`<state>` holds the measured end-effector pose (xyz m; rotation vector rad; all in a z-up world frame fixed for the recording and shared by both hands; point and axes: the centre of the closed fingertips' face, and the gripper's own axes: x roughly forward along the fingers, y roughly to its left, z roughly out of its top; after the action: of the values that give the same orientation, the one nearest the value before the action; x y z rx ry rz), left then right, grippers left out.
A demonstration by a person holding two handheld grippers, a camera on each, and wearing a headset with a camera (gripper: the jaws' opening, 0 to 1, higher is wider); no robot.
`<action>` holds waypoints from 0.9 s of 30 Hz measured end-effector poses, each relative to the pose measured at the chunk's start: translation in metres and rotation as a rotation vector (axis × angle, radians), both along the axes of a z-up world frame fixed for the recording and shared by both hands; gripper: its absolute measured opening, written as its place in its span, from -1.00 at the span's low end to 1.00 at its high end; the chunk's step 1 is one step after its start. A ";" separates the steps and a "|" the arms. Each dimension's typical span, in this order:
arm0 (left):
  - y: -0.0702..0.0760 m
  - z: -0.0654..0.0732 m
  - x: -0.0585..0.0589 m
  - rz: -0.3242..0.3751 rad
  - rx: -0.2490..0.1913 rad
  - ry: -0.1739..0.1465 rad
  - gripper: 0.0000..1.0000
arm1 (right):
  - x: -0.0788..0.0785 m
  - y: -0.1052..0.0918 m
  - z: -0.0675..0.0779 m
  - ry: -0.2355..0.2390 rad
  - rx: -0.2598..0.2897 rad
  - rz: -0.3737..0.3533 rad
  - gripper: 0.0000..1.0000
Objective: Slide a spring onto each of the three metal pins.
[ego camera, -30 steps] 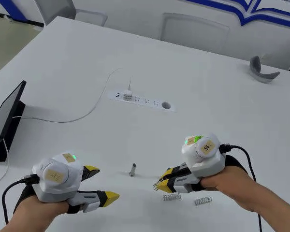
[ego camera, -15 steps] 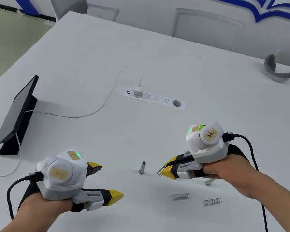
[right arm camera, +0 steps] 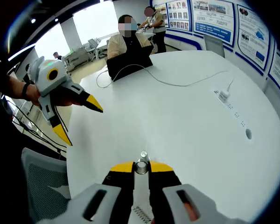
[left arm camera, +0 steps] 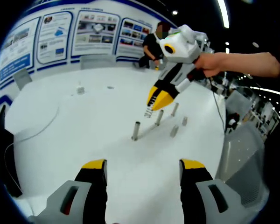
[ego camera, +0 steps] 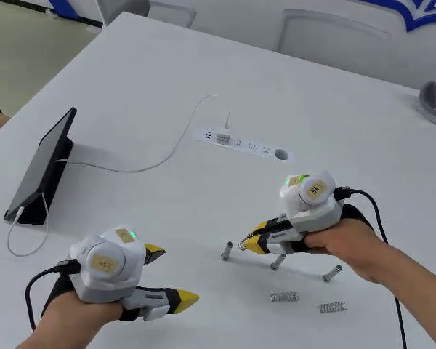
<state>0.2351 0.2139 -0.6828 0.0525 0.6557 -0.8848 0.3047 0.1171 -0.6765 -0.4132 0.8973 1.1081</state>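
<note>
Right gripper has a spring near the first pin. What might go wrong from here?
1. The spring in the right gripper is held on a slant beside the nearest pin. It may catch the pin's top and tip it over, since the pin looks free-standing.
2. The left gripper is open and apart from the pin, so nothing steadies it.

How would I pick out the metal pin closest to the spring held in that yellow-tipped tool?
On the large white table, find the long white power strip and come toward the person to three short silver metal pins. The leftmost pin in the head view is it, right beside the small coil spring pinched in the right gripper's yellow jaws.
</note>
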 end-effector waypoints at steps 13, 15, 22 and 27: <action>0.004 0.001 0.000 0.013 -0.011 0.009 0.28 | 0.005 0.011 -0.012 -0.004 -0.012 0.029 -0.75; 0.005 0.001 0.000 0.017 -0.011 0.010 0.27 | 0.005 0.012 -0.014 -0.002 -0.013 0.030 -0.75; 0.007 0.000 0.000 0.025 -0.012 0.018 0.27 | 0.007 0.014 -0.017 -0.001 -0.014 0.036 -0.75; 0.006 -0.001 -0.001 0.022 -0.013 0.023 0.26 | 0.008 0.015 -0.019 -0.003 -0.016 0.039 -0.75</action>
<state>0.2341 0.2194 -0.6840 0.0235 0.6712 -0.8694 0.3132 0.1322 -0.6953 -0.4472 0.8998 1.1367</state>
